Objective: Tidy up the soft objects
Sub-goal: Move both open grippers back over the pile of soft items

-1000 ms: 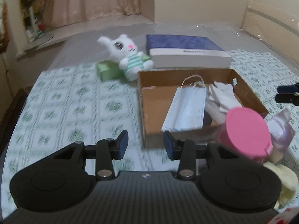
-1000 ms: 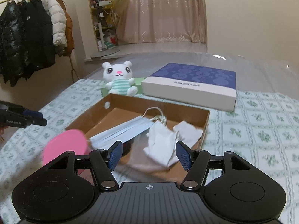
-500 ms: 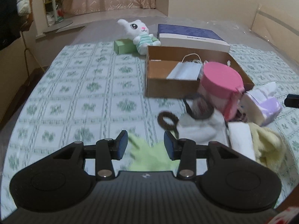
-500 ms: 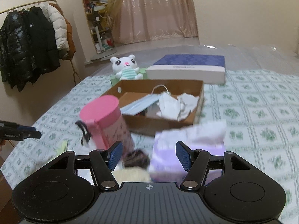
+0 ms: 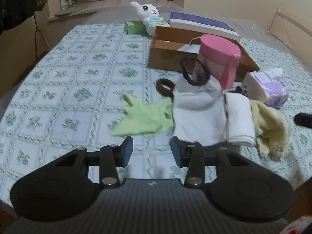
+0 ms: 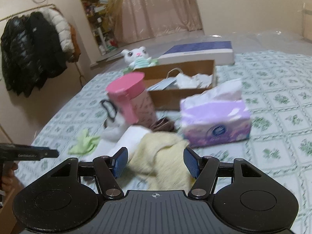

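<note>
Premises: a bedroom in a private home. The working surface is a bed (image 5: pixel 58 89) covered with a green-and-white patterned sheet, with a pale headboard (image 5: pixel 292 25) at its far right; a garment rail hung with dark and white padded coats (image 6: pixel 33 50) stands against the wall, and full-length pinkish curtains (image 6: pixel 161 9) close the far end beside cluttered shelving (image 6: pixel 91 9). Household items lie on the bed, among them a white plush rabbit (image 5: pixel 150 15), a tissue pack (image 6: pixel 216 120) and folded towels (image 5: pixel 239 120).
</note>
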Motion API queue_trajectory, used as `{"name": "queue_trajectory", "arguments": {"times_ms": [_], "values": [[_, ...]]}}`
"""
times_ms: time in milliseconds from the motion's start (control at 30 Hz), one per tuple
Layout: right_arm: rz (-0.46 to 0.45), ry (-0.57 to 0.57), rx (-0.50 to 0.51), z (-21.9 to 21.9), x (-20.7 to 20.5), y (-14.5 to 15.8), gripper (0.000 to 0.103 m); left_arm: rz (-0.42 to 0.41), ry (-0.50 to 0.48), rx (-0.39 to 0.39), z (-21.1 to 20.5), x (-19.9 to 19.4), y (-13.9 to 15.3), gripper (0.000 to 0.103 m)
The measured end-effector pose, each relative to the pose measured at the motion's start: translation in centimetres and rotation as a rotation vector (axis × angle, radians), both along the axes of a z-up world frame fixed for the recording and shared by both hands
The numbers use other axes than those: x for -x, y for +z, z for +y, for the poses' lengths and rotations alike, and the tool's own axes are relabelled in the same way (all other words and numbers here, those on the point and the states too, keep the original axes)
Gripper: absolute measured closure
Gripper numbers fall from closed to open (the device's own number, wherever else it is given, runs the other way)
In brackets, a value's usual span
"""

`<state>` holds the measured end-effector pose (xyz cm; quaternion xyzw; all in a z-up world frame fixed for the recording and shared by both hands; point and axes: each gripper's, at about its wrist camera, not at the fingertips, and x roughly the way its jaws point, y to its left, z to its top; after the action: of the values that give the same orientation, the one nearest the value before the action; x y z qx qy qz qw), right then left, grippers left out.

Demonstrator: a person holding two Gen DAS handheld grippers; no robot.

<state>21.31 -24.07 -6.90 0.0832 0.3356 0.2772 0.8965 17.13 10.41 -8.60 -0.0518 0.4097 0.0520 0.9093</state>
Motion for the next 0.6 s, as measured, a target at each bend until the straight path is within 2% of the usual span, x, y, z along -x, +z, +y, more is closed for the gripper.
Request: {"name": "queue_trajectory", "arguments": {"times_ms": [233, 600], "values": [[0.035, 0.072, -0.027, 2.7, 1.9, -1.1, 0.040, 0.030, 0.042, 0.078, -0.8, 0.0, -0.9, 0.063], [0.119, 0.083, -0.069, 4.8, 1.0, -2.8, 0.040, 0.054, 0.053, 0.085, -1.3, -0.7, -2.1, 0.063]]}}
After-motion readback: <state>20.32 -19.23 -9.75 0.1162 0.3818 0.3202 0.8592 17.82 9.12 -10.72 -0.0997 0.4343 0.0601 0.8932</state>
